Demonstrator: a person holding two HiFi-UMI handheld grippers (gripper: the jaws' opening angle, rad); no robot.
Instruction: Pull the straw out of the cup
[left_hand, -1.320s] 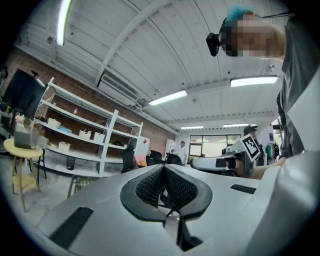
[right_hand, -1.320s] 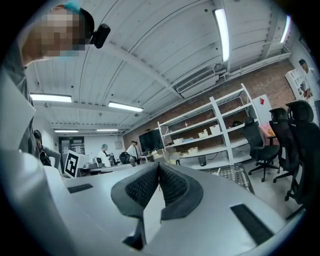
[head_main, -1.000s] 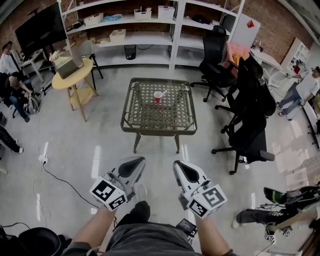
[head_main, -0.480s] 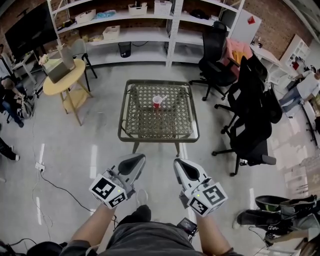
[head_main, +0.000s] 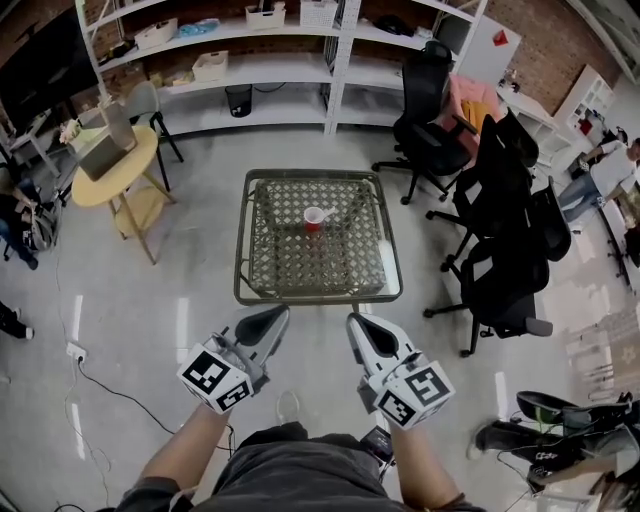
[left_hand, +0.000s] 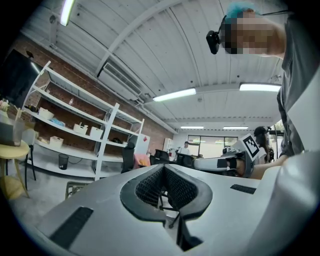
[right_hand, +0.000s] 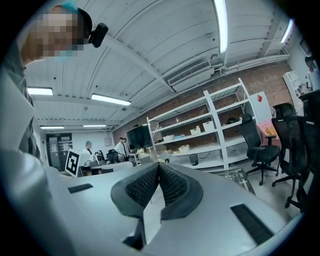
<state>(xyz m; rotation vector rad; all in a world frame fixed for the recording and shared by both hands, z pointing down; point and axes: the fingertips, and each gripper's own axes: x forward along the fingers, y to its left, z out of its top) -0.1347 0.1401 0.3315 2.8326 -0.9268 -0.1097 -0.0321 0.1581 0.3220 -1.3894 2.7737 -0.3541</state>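
Note:
A small red cup (head_main: 314, 221) stands near the middle of a square wicker table with a glass top (head_main: 262, 290). A white straw (head_main: 326, 212) leans out of the cup to the right. Both grippers hang level over the floor, short of the table's near edge and well apart from the cup. My left gripper (head_main: 276, 314) is shut with nothing in it, its mesh pads meeting at the tip (left_hand: 163, 168). Beside it, my right gripper (head_main: 354, 322) is also shut and empty, pads together (right_hand: 159, 164). The cup does not show in either gripper view.
Black office chairs (head_main: 500, 250) crowd the table's right side. A round yellow side table (head_main: 110, 165) stands at the left, white shelving (head_main: 280, 60) along the back wall. A cable (head_main: 110, 385) runs over the floor at the lower left. People sit at the far left.
The table and cup have drawn closer and lower in the head view as I walk toward them. Both grippers stay side by side and shut.

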